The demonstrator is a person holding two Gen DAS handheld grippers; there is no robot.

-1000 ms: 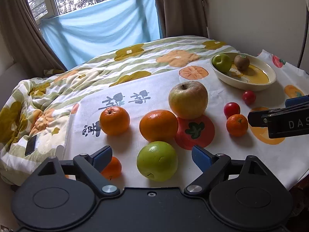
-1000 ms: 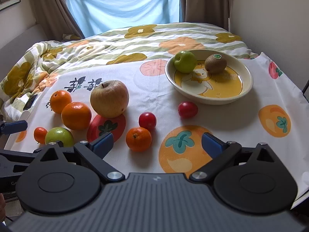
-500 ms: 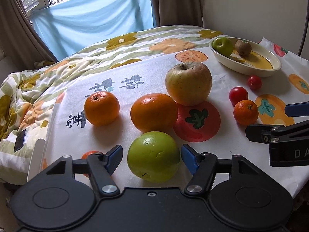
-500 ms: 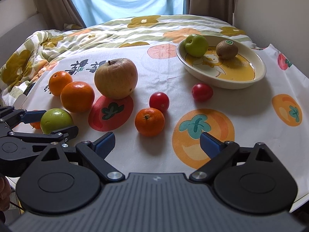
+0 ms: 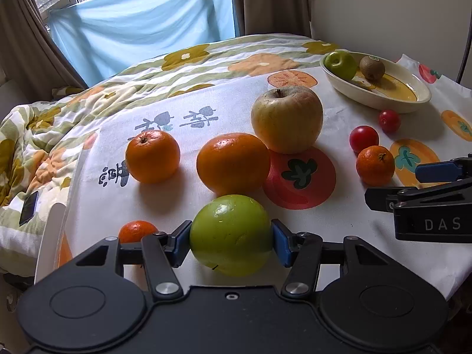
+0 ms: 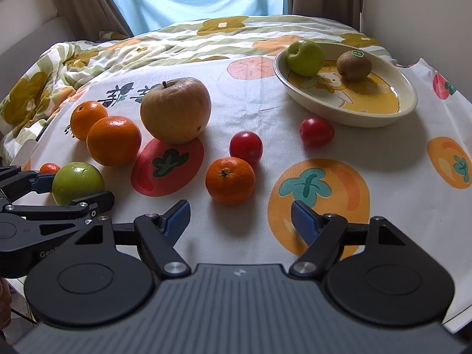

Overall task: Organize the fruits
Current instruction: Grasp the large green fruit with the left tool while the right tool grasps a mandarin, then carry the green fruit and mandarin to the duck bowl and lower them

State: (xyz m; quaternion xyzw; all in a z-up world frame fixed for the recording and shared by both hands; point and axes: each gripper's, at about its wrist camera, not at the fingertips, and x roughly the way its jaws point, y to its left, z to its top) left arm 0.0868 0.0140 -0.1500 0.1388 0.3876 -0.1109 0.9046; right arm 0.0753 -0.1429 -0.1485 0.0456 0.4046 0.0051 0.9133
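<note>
My left gripper is shut on a green apple at the near left of the cloth; the apple also shows in the right wrist view. My right gripper is open and empty, just in front of a small mandarin. Two oranges and a large yellowish apple lie behind the green apple. Two red tomatoes lie mid-cloth. A cream oval dish at the back right holds a green apple and a kiwi.
A tiny mandarin lies left of my left fingers. The fruit-print cloth covers a table whose edge runs near right. A floral quilt with a dark phone lies at left. Curtains and a wall stand behind.
My left gripper has moved forward and closed its fingers on the green apple. My right gripper has moved closer to the small mandarin and narrowed a little, still open.
</note>
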